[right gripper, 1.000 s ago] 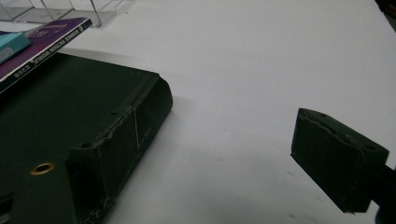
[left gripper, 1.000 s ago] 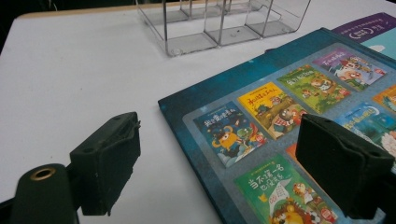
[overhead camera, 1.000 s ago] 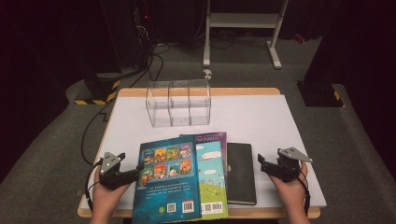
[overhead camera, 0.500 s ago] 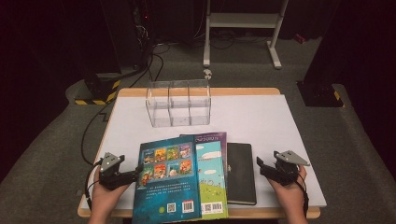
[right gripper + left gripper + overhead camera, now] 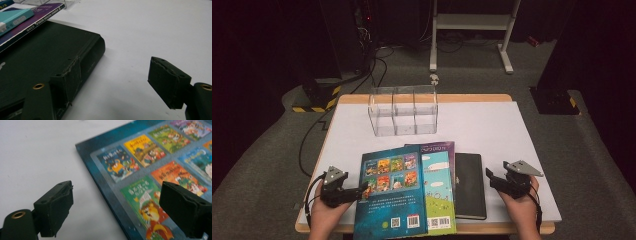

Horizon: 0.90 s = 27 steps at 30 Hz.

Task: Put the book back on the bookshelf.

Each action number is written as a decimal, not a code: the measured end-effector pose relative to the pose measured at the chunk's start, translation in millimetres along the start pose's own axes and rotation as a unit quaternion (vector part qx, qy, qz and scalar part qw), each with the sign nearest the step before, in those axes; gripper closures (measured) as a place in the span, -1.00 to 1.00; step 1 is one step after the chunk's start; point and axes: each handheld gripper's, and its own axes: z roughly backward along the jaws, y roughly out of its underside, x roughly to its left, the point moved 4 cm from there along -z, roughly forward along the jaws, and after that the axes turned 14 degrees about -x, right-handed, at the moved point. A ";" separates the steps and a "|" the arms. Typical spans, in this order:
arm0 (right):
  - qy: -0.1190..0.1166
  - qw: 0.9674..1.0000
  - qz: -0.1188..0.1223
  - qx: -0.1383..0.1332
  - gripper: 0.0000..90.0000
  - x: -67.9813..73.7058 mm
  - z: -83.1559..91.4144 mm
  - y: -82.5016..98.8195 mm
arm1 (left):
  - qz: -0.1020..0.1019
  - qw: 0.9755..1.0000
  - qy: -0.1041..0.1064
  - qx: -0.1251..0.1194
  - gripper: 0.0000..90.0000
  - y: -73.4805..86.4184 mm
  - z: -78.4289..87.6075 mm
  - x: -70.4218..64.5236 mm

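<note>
- Books: three flat, rectangular volumes lie overlapped at the near edge of the white matte table (image 5: 492,125).
- Picture book (image 5: 389,192): glossy dark-blue cover with a grid of coloured panels; topmost, leftmost.
- Teal book (image 5: 438,187): thin, beneath it, over a purple one.
- Black book (image 5: 469,185): thick, matte, rounded spine; rightmost.
- Clear organizer (image 5: 403,111): rigid transparent plastic, three compartments, all empty; well apart behind the books.
- Left gripper (image 5: 357,190): jaws apart, straddling the picture book's left edge.
- Right gripper (image 5: 492,179): jaws apart, just been closing; one over the black book's edge, not clamped.
</note>
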 end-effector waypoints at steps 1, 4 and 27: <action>-0.003 1.000 -0.001 0.002 -0.45 0.7 -0.2 -0.3 | 0.004 1.000 0.003 0.004 -0.72 2.6 1.7 -2.0; -0.009 1.000 -0.012 0.015 -0.48 4.1 -2.0 -0.6 | 0.016 1.000 0.017 0.018 -0.69 15.1 5.2 -11.3; -0.048 0.998 -0.014 0.025 -0.66 30.4 -7.5 -4.1 | 0.049 0.997 0.057 0.019 -0.64 19.5 3.2 -30.0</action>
